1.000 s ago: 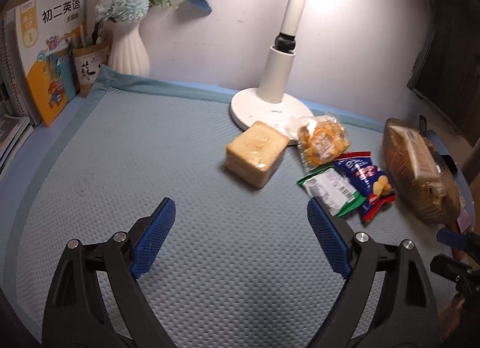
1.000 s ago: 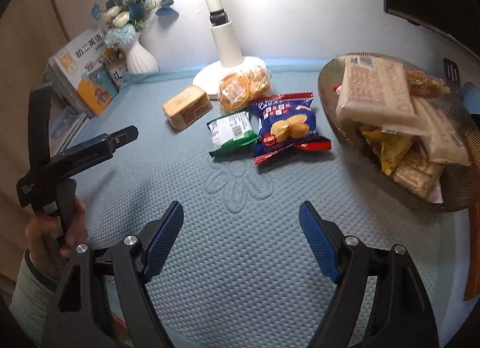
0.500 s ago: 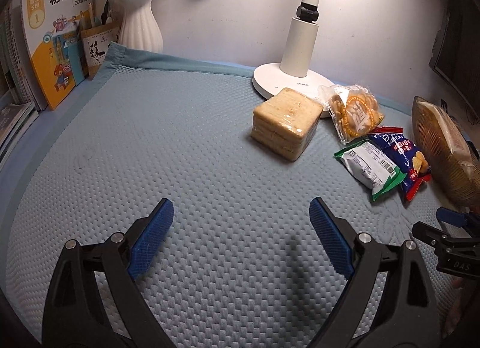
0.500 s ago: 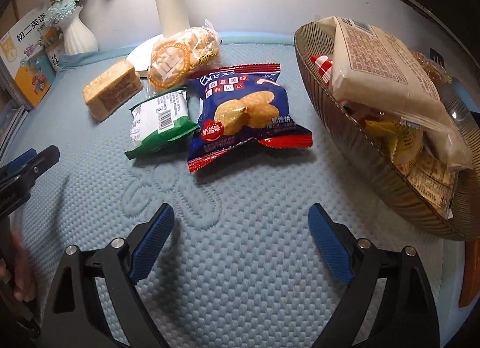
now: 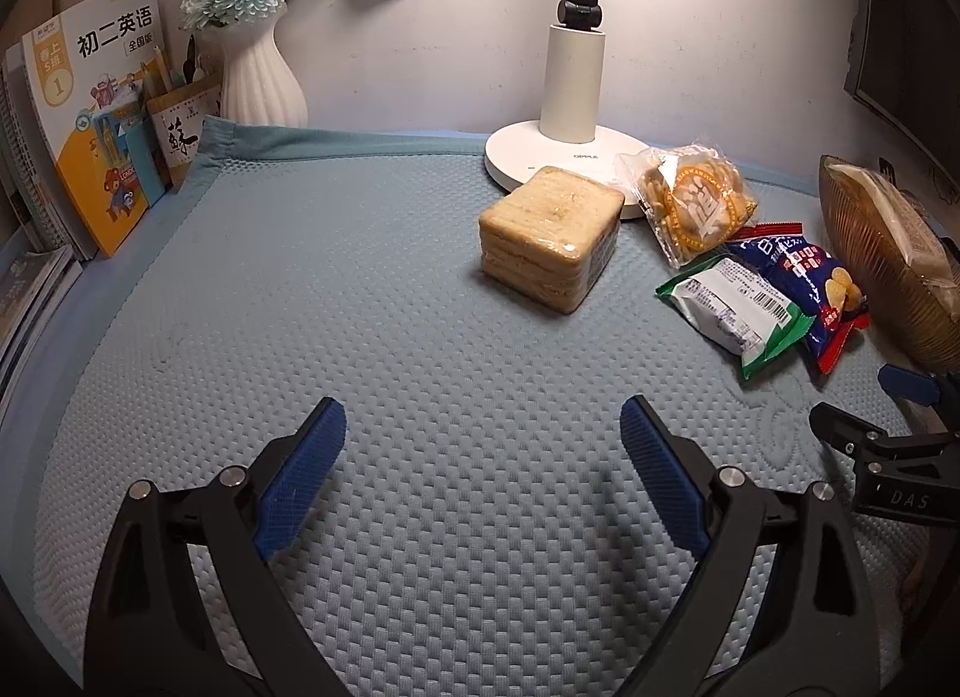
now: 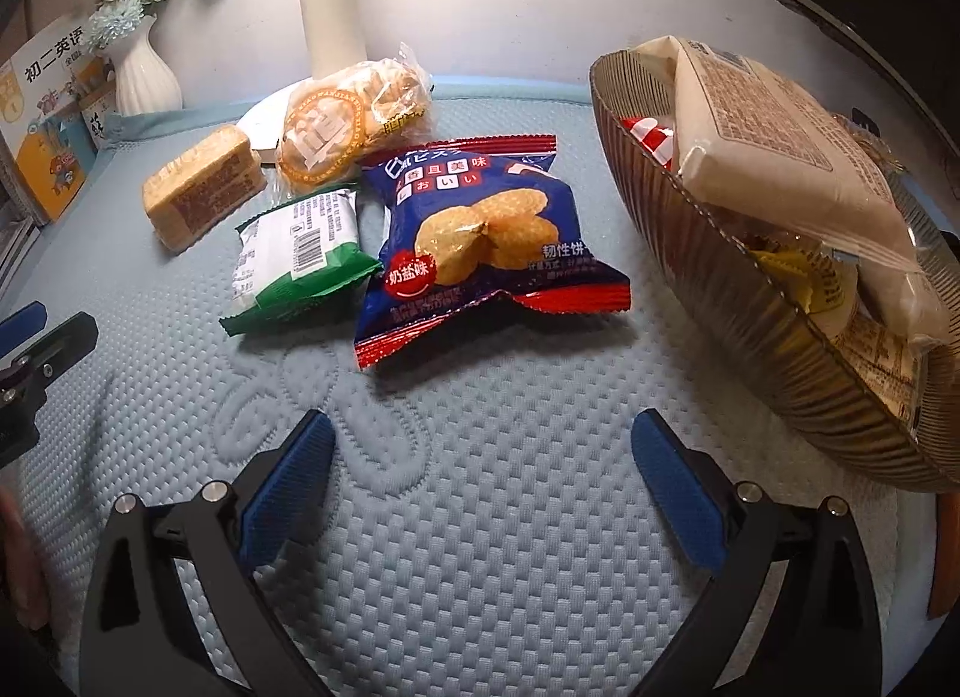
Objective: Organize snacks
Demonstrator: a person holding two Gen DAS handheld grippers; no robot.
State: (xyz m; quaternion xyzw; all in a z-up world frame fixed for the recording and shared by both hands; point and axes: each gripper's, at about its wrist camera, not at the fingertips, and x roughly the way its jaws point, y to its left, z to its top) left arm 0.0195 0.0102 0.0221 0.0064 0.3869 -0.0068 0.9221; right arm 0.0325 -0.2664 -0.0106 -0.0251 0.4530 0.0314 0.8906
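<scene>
Nearest the cameras, the right gripper (image 6: 483, 451) and the left gripper (image 5: 483, 436) both hung just above the blue quilted mat (image 5: 384, 349), jaws spread wide and holding nothing. Beyond the right gripper lay the blue-and-red biscuit bag (image 6: 486, 241), with the green-and-white packet (image 6: 300, 256) touching its left edge. Farther back sat the clear-wrapped cracker block (image 6: 204, 193) and the clear bag of round biscuits (image 6: 348, 123), which rested partly on the white lamp base (image 5: 540, 156). To the right stood the ribbed brown basket (image 6: 780, 349), tilted in view; it held a large cream packet (image 6: 774, 144) on top, with yellow and red-and-white wrappers beneath. At the far left stood a white vase (image 5: 261, 75) and books (image 5: 99, 120).
</scene>
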